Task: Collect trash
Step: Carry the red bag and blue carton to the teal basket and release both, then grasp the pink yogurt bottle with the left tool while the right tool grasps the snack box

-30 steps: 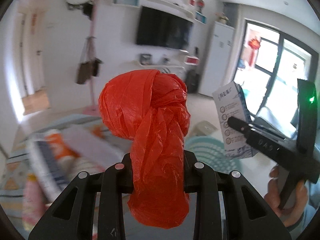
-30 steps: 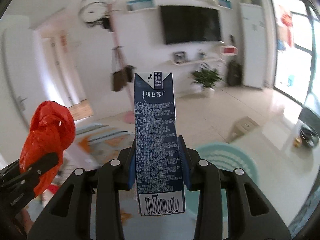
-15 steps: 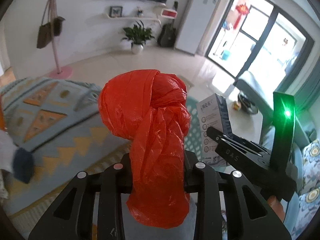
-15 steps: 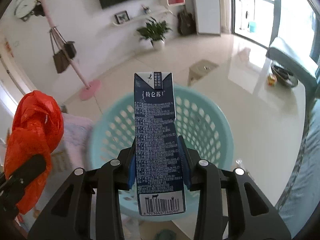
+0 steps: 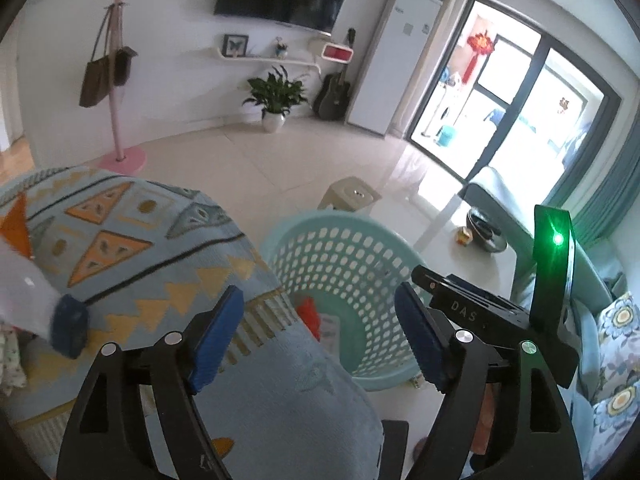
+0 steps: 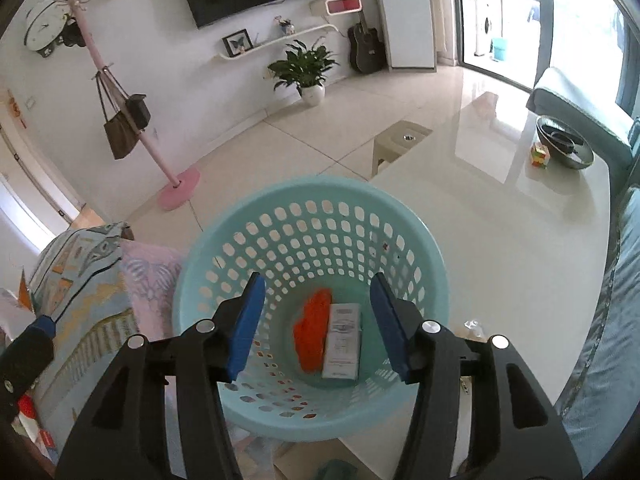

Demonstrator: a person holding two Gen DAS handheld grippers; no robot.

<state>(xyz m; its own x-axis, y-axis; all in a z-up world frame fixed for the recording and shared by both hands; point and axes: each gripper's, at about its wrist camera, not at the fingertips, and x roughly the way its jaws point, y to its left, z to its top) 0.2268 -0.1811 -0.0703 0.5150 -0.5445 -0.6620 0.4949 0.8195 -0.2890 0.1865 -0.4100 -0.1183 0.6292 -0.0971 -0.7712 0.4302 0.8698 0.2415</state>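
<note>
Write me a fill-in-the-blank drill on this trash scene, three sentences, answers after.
1. The red plastic bag and the milk carton lie at the bottom of the ____ basket.
2. In the right wrist view, the carton lies to the ____ of the bag.
3. Nothing sits between the blue pads of the right hand-held gripper, whose jaws are ____.

Missing words: turquoise; right; opening

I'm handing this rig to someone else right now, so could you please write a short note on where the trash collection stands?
Left gripper: jaws opening, nothing between them.
Right gripper: jaws opening, nothing between them, held above the basket.
Things: red plastic bag and milk carton lie side by side on the bottom of the teal basket.
Done: both pieces are in the basket.
Left: look around for further trash; a small clear scrap lies beside the basket.
</note>
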